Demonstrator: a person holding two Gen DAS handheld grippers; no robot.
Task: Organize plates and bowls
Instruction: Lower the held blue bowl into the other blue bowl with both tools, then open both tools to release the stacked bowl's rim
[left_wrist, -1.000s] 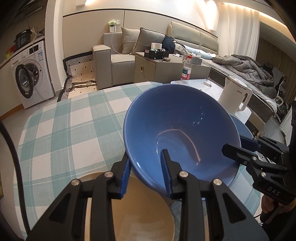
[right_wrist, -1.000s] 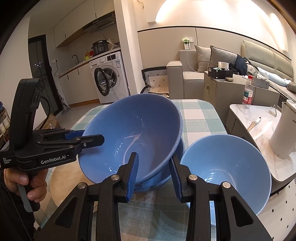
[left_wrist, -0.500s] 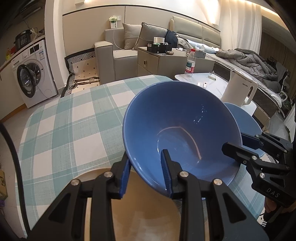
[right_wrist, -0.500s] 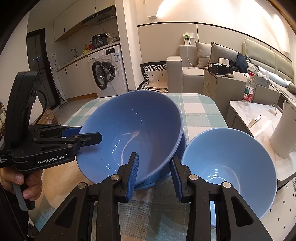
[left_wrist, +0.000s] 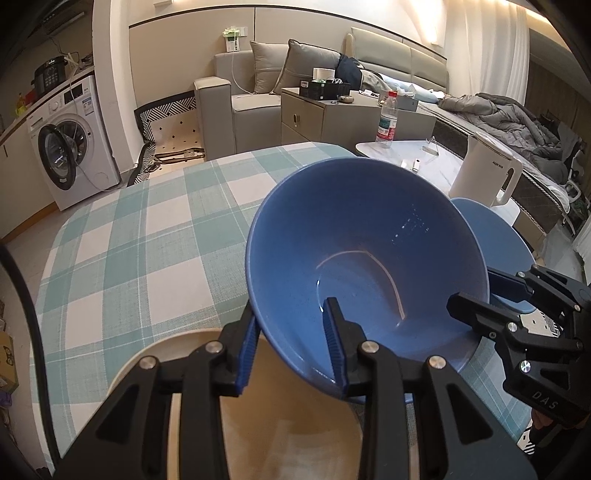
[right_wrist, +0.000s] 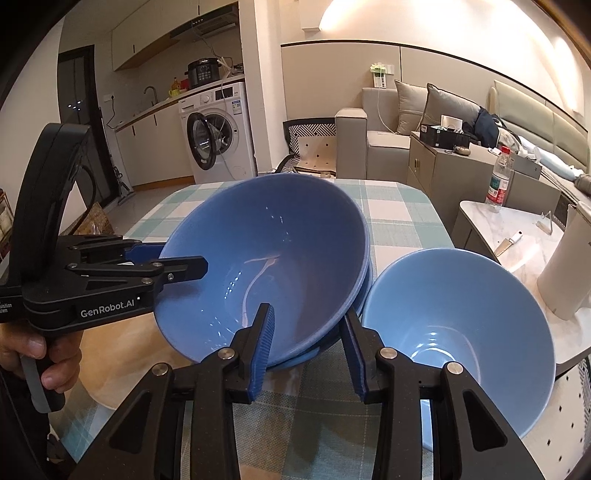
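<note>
Now your left tongs pinch the near rim of the tilted dark blue bowl, jaws just easing apart, with a beige plate beneath them. Your right tongs pinch its other rim, also loosening, and a paler bowl sits just to their right.

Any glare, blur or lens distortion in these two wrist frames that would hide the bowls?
Left wrist view: sharp, heavy fisheye bending with dark corners; small specular dots inside the dark blue bowl, rim still clear. Right wrist view: also sharp; the wall lamp blows out the top, but glare on the dark blue bowl and light blue bowl is only faint streaks.
</note>
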